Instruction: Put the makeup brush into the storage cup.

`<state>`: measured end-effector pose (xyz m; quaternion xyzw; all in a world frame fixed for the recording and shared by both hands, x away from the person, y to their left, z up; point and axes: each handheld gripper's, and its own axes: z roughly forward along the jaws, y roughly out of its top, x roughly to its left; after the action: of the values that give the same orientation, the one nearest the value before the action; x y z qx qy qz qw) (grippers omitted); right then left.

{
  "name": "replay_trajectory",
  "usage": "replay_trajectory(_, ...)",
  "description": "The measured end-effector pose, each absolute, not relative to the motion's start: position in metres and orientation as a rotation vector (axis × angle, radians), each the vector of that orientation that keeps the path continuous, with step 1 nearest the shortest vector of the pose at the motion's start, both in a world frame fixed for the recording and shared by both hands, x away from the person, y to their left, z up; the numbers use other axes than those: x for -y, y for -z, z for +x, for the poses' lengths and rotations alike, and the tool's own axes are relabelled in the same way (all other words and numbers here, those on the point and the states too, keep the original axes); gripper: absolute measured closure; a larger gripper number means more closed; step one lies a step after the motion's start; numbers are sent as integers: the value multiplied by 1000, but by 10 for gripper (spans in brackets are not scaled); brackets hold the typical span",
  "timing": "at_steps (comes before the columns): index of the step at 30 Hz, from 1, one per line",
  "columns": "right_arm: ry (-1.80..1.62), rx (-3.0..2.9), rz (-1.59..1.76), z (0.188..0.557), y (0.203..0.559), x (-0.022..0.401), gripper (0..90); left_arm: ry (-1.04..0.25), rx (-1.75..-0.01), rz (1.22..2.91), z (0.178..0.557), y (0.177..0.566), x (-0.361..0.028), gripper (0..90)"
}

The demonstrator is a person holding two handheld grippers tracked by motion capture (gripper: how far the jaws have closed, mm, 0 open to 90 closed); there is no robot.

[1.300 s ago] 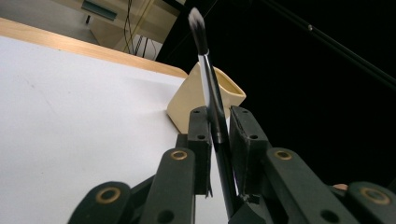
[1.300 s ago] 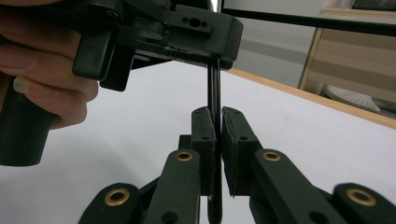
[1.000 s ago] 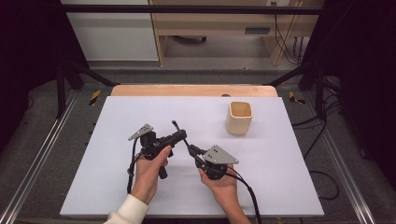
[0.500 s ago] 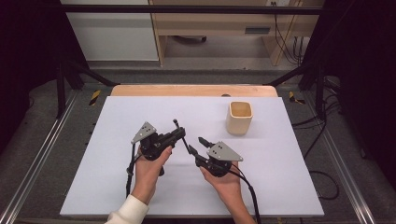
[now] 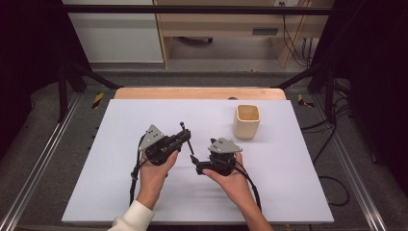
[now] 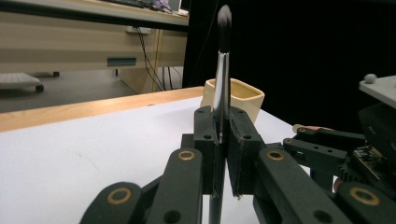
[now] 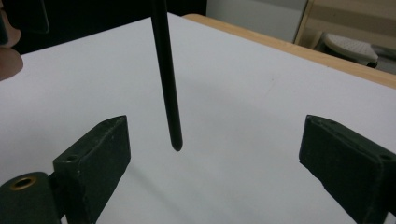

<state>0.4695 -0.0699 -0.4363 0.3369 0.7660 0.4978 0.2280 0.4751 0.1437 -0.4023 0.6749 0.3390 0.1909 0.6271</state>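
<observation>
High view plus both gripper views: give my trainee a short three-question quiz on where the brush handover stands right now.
1. True or false: the left tongs are clamped on the brush.
2. Which way does the bristle end point in the left gripper view? A) up B) down at the table C) into the cup
3. In the right gripper view, does either pad of the right tongs touch the brush's handle tip?

Key
1. True; both pads press on its metal collar.
2. A; the cup stands apart, behind on the white table.
3. No. The right tongs have just been opening; the handle tip hangs between the spread pads, free of both.
</observation>
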Motion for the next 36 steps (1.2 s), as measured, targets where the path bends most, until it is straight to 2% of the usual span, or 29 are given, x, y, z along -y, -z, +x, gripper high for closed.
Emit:
replay_trajectory(7, -1415, -2122, 906, 471, 426, 65, 177, -455, -753, 1557, 473, 398, -140, 836)
replay_trajectory(8, -1427, -2124, 894, 472, 424, 63, 247, -456, -751, 1559, 473, 398, -139, 836)
replay_trajectory(9, -1427, -2124, 894, 472, 424, 63, 247, -457, -750, 1561, 473, 399, -139, 836)
replay_trajectory(12, -1443, -2120, 873, 473, 421, 59, 372, -468, -742, 1570, 472, 399, -138, 836)
replay_trajectory(14, -1446, -2125, 866, 473, 420, 58, 401, -471, -738, 1572, 471, 399, -137, 836)
replay_trajectory(15, -1457, -2123, 860, 473, 419, 57, 486, -474, -733, 1580, 470, 399, -136, 836)
replay_trajectory(16, -1457, -2123, 860, 473, 419, 57, 486, -474, -733, 1580, 470, 399, -136, 836)
replay_trajectory(23, -1484, -2117, 844, 474, 417, 53, 671, -477, -722, 1593, 469, 401, -133, 836)
replay_trajectory(28, -1486, -2119, 842, 474, 417, 52, 745, -470, -723, 1590, 469, 402, -132, 836)
replay_trajectory(30, -1492, -2118, 845, 475, 416, 53, 808, -464, -723, 1591, 468, 403, -131, 836)
replay_trajectory(36, -1484, -2128, 839, 474, 416, 51, 834, -438, -730, 1575, 469, 405, -132, 819)
